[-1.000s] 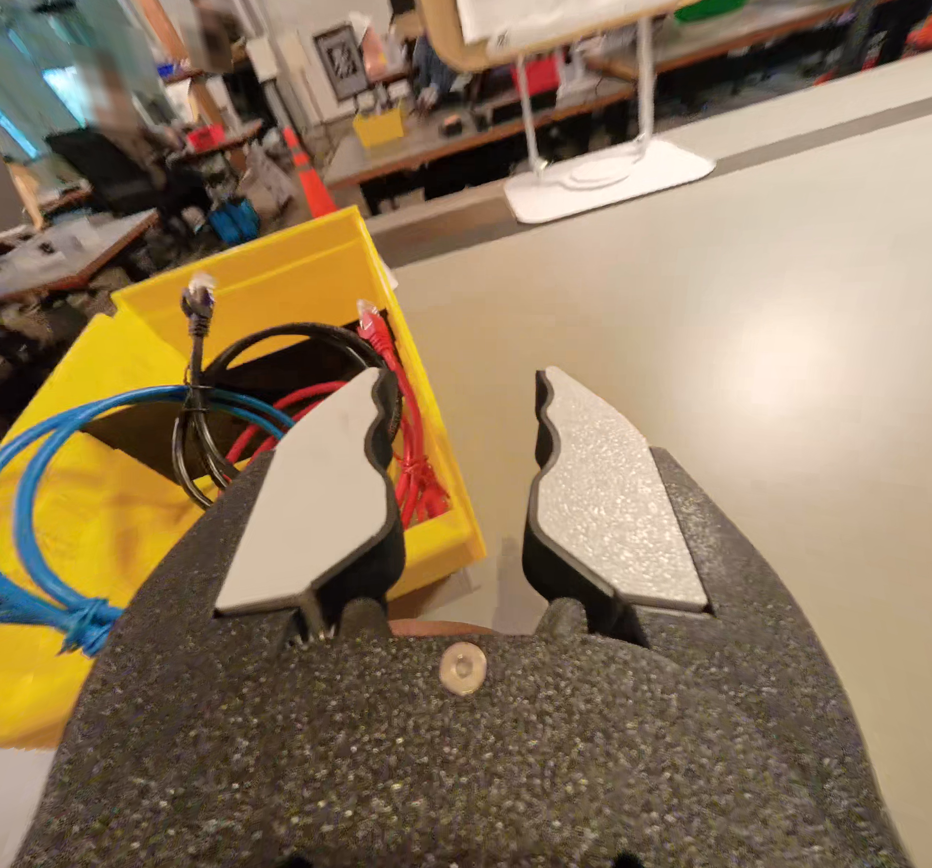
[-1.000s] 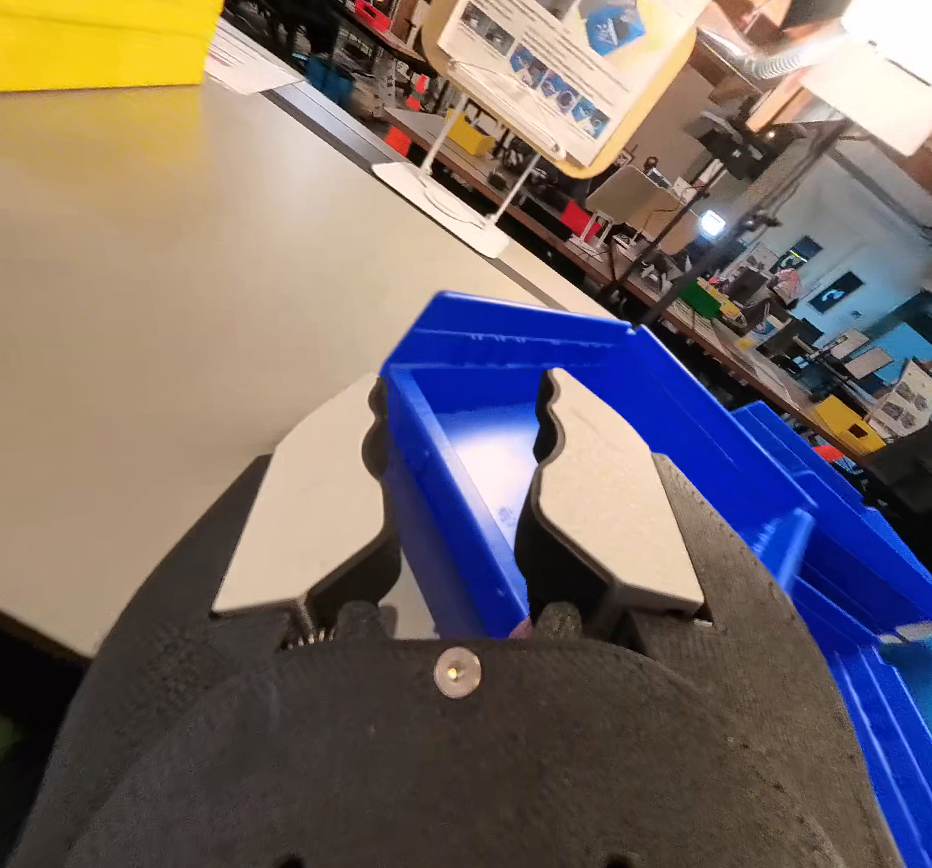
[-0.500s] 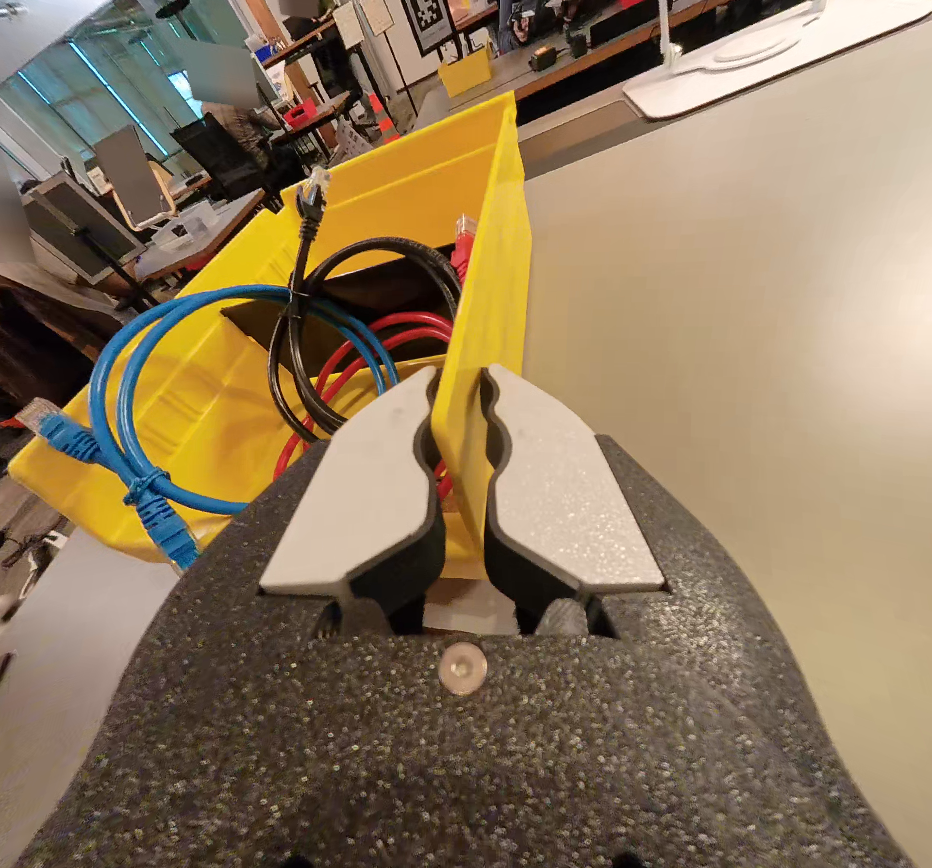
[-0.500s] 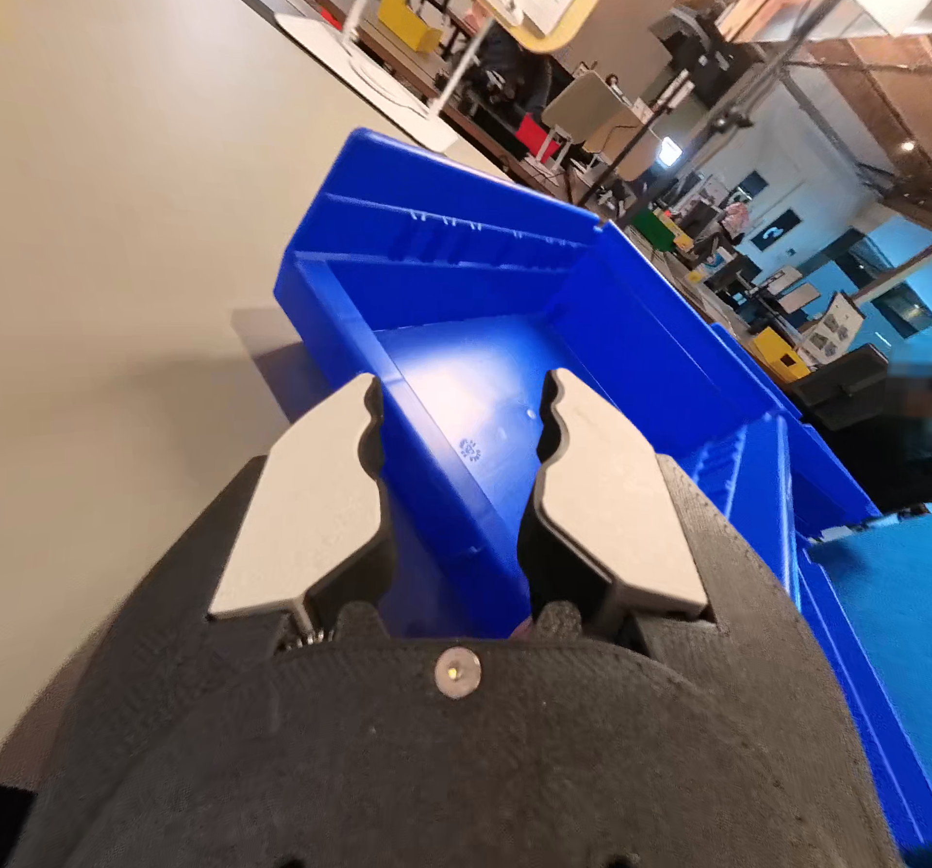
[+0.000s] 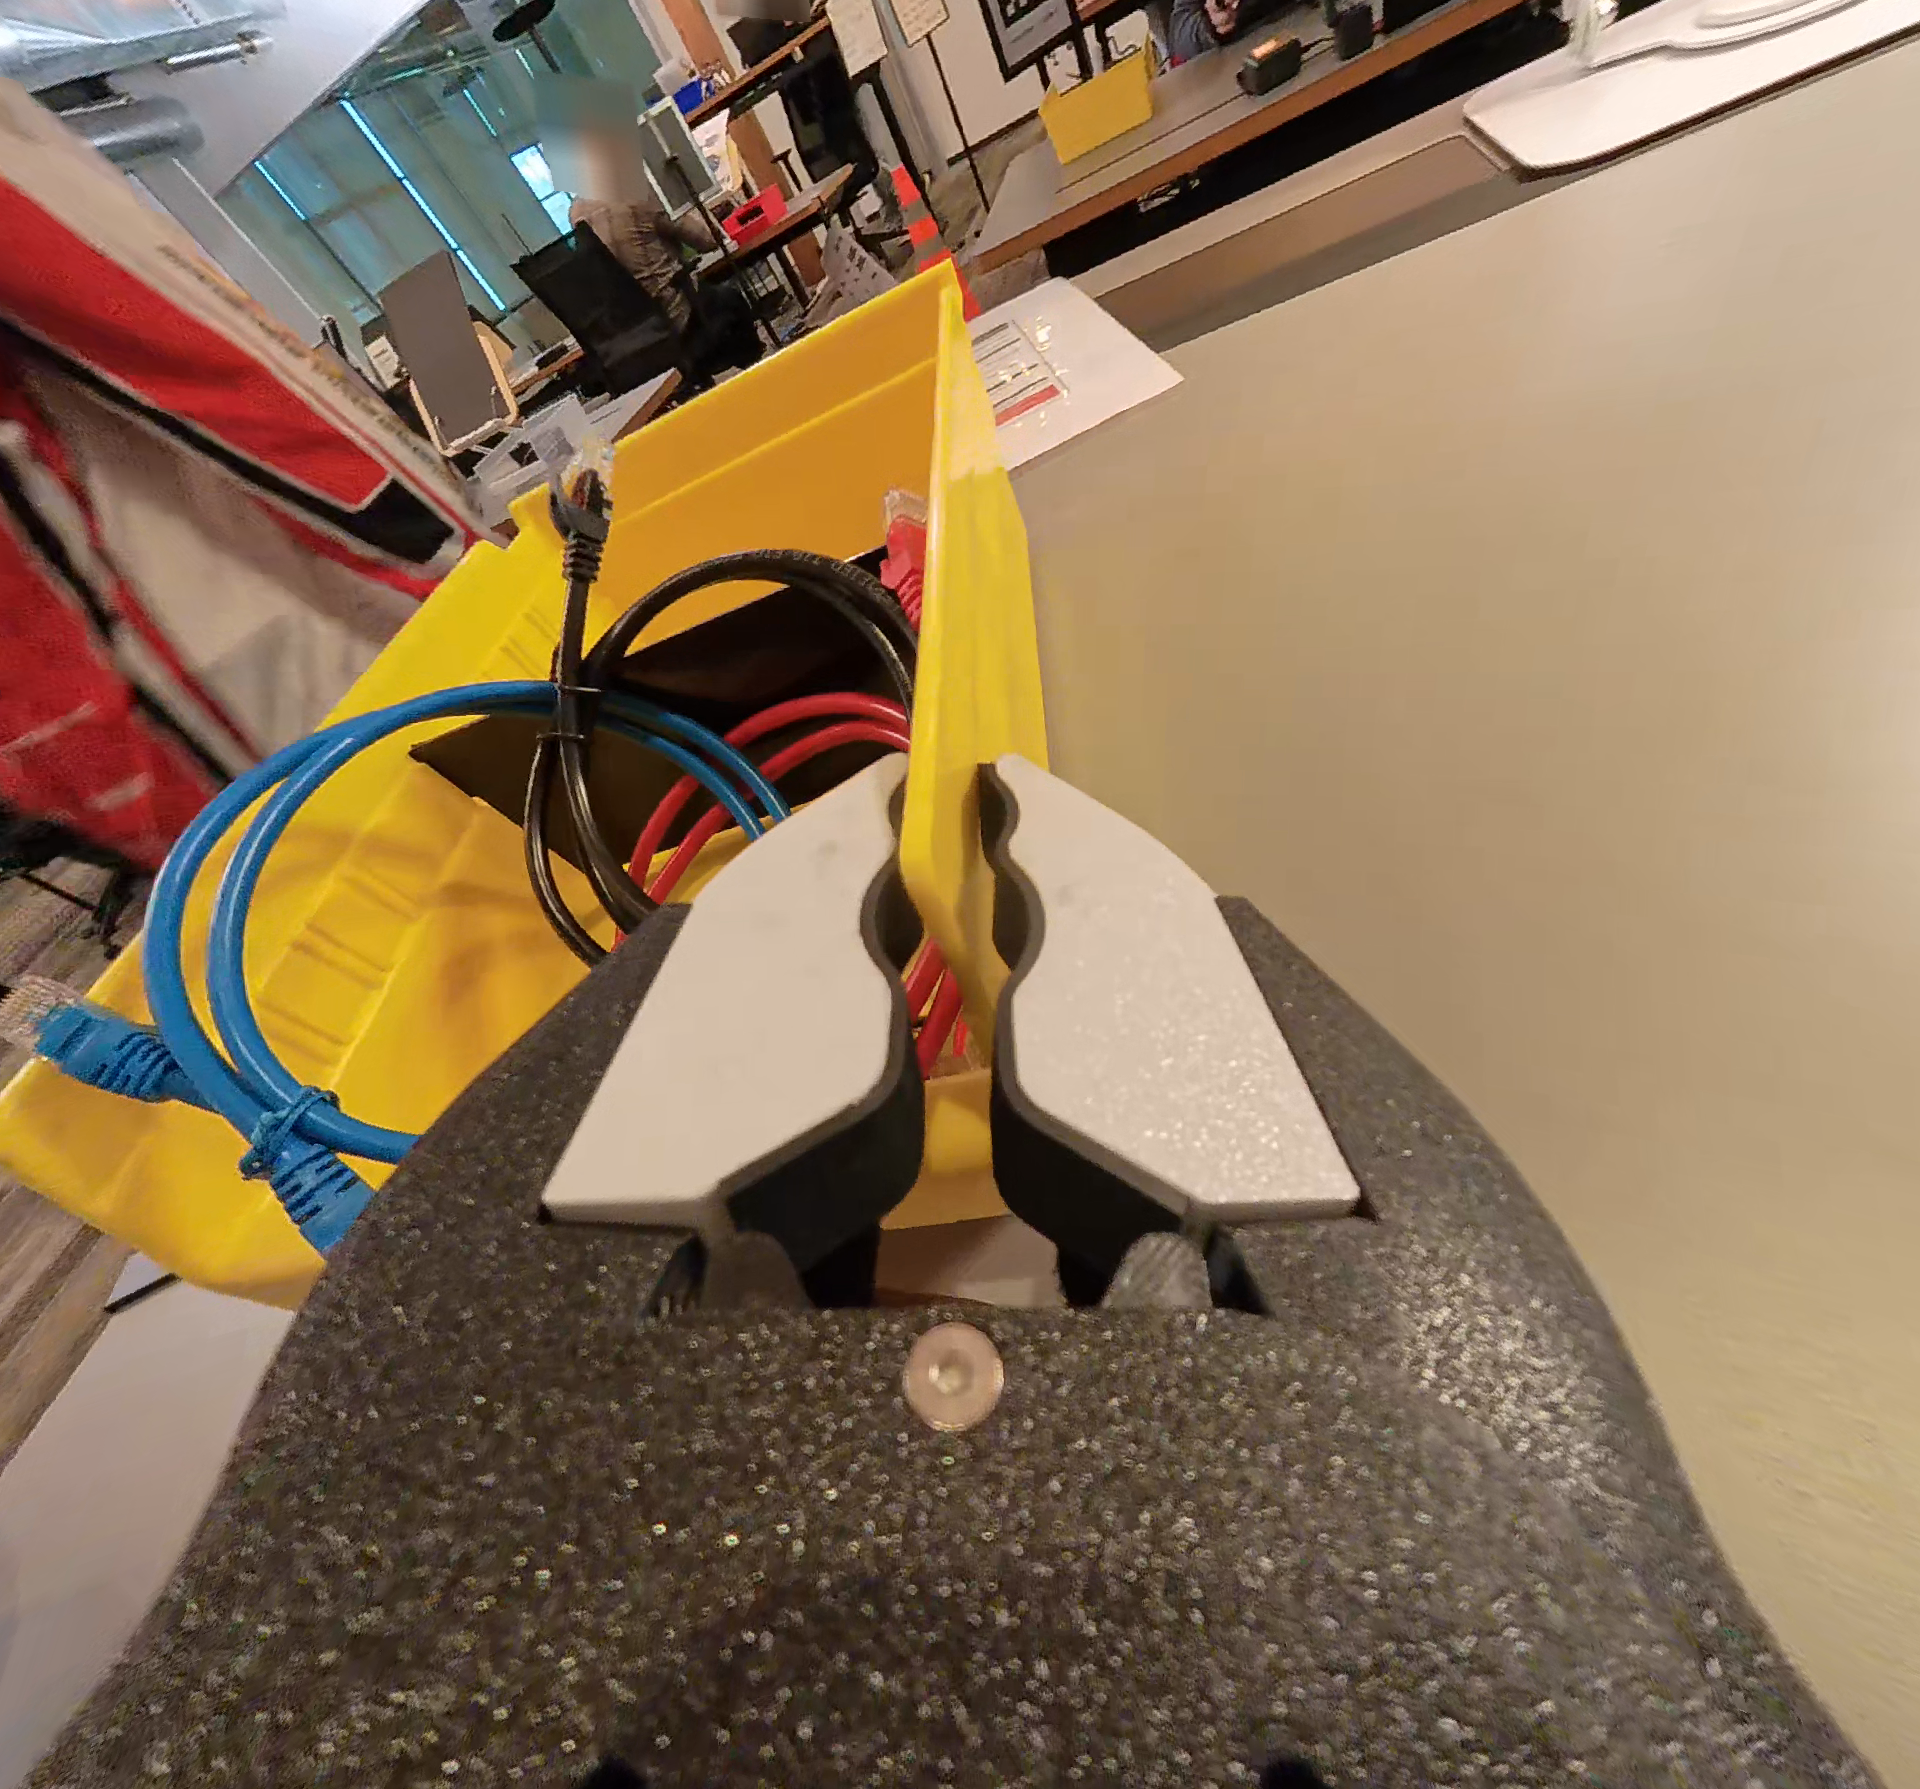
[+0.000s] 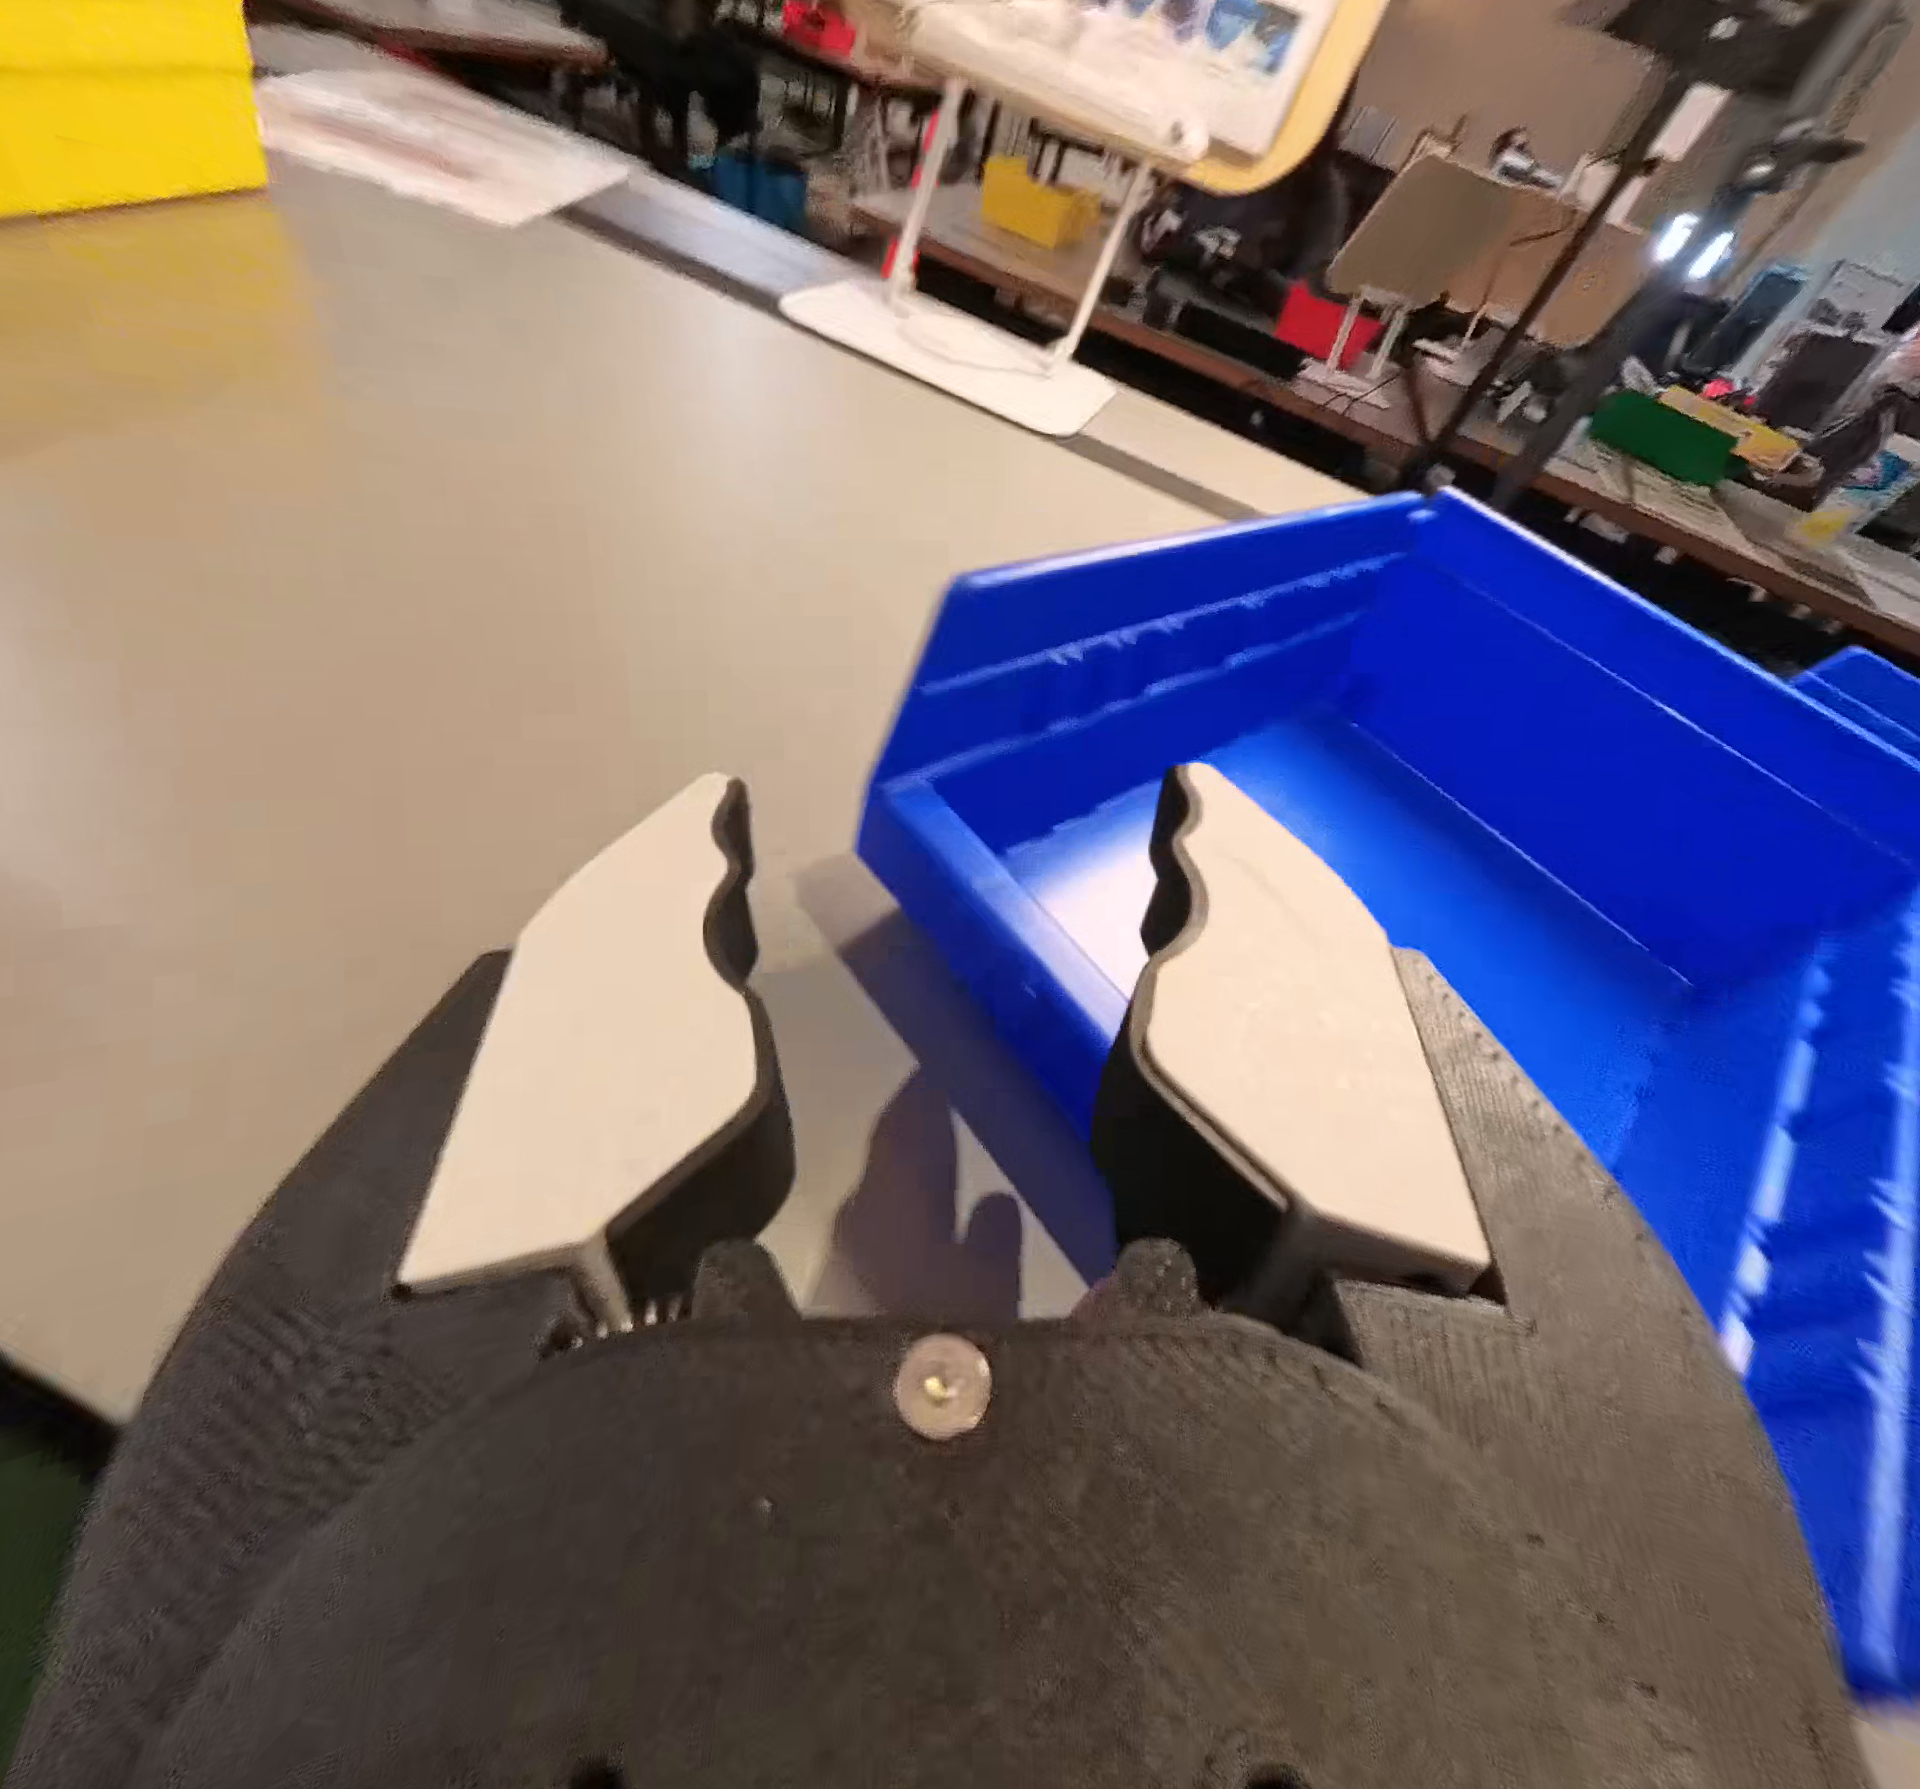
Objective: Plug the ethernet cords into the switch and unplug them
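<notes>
Inside the yellow bin [image 5: 727,492], at roughly 10 o'clock from the left gripper [image 5: 940,804], sit the ethernet cords: a black coil [image 5: 582,835] w/ one plug sticking up at 11 o'clock, a red cord [image 5: 790,731] just left of the bin's right wall, and a blue coil [image 5: 208,908] draped over the near-left rim at 9 o'clock, its plugs hanging outside. No switch is visible in either view, so can't say where it is.

Left gripper is pinched narrow on the bin's thin right wall [image 5: 966,596], one finger inside, one outside, pads touching plastic. No cord is held. Right gripper [image 6: 956,804] is spread wide and holds nothing; its right finger overlaps the near-left wall of an empty blue bin [image 6: 1558,804] at 1 o'clock; can't tell if it touches. That view is motion-blurred. Both bins rest on the grey desk [image 6: 416,544], well apart. A white-based sign stand [image 6: 956,347] is at 12 o'clock, a paper sheet [image 5: 1070,368] beside the yellow bin's far end.

Step, as I judge it: setup, i.e. positioning bins before any plugging. Task looks barely begun. Next probably needs the left gripper to let go of the wall, then pick a cord near its plug, and the switch must be found first.
</notes>
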Demonstrator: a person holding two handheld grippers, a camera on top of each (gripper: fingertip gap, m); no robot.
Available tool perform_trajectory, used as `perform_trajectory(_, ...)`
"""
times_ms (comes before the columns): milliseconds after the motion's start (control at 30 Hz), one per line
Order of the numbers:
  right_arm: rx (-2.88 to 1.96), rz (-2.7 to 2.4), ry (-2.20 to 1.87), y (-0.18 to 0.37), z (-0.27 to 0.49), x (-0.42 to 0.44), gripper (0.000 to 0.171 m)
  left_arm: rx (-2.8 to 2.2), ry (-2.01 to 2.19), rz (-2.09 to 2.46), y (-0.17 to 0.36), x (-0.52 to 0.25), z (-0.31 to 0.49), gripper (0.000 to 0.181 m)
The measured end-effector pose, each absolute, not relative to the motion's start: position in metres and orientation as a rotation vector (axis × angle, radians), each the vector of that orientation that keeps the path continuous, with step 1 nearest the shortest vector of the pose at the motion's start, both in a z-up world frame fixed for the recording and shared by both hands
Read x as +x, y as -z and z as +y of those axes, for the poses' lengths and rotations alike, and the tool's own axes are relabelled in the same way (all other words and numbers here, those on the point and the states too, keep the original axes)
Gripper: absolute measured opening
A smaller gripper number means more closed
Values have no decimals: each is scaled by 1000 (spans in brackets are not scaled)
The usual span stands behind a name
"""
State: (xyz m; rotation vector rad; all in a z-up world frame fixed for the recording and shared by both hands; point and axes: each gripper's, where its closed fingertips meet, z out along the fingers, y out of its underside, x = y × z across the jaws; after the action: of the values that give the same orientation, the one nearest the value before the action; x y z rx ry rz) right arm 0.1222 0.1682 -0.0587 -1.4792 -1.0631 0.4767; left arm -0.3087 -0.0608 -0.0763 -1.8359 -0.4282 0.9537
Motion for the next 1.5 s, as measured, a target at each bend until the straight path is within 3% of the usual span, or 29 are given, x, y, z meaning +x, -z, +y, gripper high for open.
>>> perform_trajectory(167,-1549,-1116,-224,77,191,74,77,-1834,-962,-426,76,-309,-63,10)
perform_trajectory(467,-1514,-1030,81,84,230,125,19,-1832,-966,-420,76,-318,-69,11)
perform_trajectory(600,-1598,-922,51,85,262,175,9,-1831,-967,-423,76,-321,-72,10)
perform_trajectory(933,-1670,-850,-6,85,317,248,10,-1825,-919,-475,76,-344,-92,10)
perform_trajectory(1500,-1667,-877,-43,86,335,251,8,-1868,-458,-470,76,-385,-101,3)
